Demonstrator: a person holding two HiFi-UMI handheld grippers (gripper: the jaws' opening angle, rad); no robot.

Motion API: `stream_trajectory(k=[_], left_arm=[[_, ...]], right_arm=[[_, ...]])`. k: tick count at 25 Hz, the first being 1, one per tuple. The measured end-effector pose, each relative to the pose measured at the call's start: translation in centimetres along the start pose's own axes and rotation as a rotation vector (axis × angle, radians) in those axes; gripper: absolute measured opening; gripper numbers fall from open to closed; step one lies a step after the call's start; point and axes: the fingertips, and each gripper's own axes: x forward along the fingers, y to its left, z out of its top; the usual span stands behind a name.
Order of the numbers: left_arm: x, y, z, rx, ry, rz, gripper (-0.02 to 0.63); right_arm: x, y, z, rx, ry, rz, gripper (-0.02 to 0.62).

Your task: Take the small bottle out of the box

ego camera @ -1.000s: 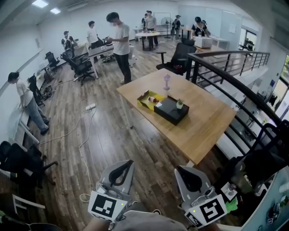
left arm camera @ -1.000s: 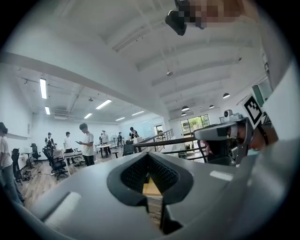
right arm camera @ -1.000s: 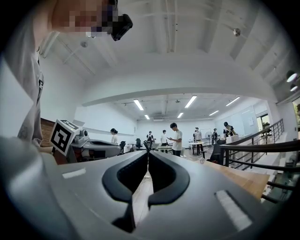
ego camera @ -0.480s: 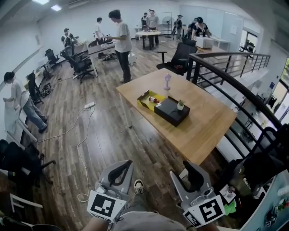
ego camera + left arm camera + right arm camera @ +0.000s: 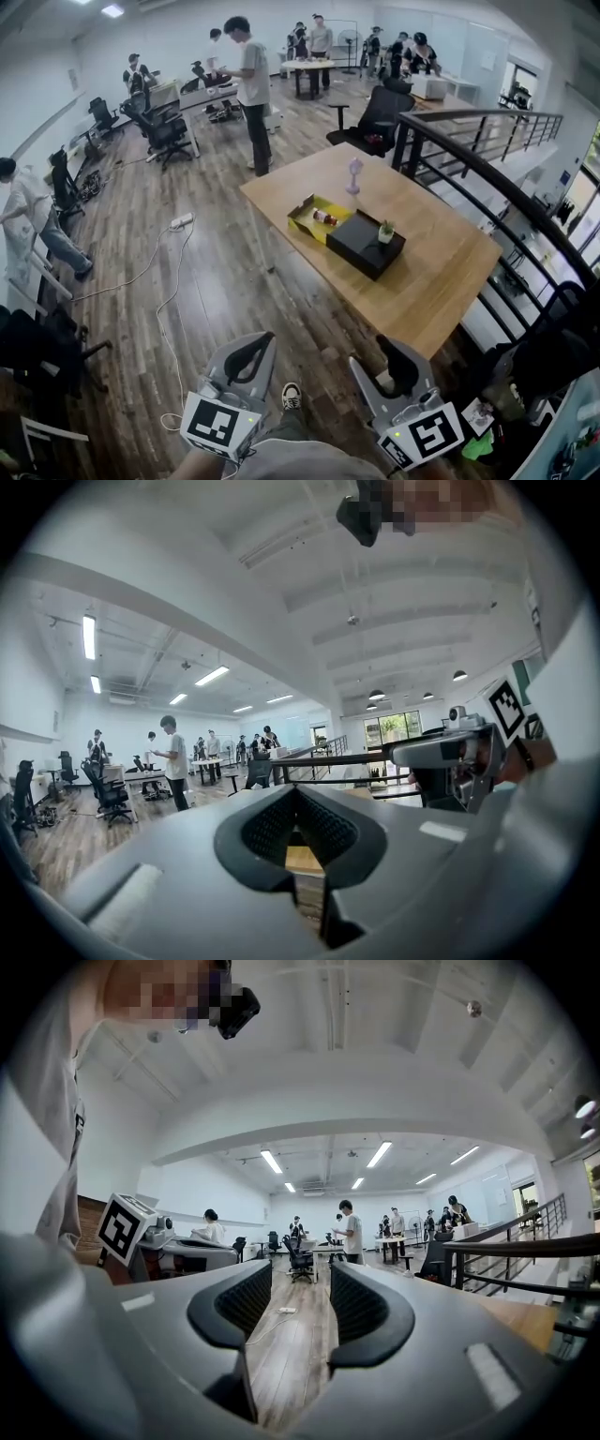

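The small bottle (image 5: 323, 218) is seen only in the head view, laid in a flat yellow box (image 5: 302, 212) on the wooden table (image 5: 441, 272), well apart from both tongs. Ribbed black pads (image 5: 246, 1302) are shown in the gripper views: the left gripper (image 5: 295, 794) is closed and empty, the right gripper (image 5: 300, 1283) has just been opening, nothing between its jaws

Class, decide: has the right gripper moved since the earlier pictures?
Yes: the right gripper is nearer the wooden table's corner; its fingers have just been opening, nothing between them.
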Motion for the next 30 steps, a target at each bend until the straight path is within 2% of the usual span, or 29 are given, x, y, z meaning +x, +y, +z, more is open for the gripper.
stream_trajectory(k=[3,9,17,20,23,30], left_arm=[[2.6,3.4,-0.3,0.034,-0.005,-0.005,0.002],[8.0,9.1,0.8,-0.003,0.025,-0.033,0.0],[14.8,18.0,-0.4,0.021,0.049,-0.065,0.002],[17.2,20.3,-1.3,0.002,0.073,-0.079,0.002],[19.5,22.3,-2.2,0.026,0.081,-0.097,0.001],[25.0,24.9,-5.9,0.006,0.149,-0.124,0.002]], right_arm=[[3.8,-1.3,-0.3,-0.008,0.023,-0.006,0.179],[12.2,-4.3,-1.1,0.001,0.084,-0.028,0.179],[23.4,-6.5,-3.4,-0.003,0.195,0.016,0.179],[26.5,-7.6,-4.7,0.008,0.228,-0.001,0.179],[29.0,-8.8,-6.0,0.014,0.265,-0.018,0.179],[33.6,-12.6,-10.0,0.015,0.376,-0.026,0.179]])
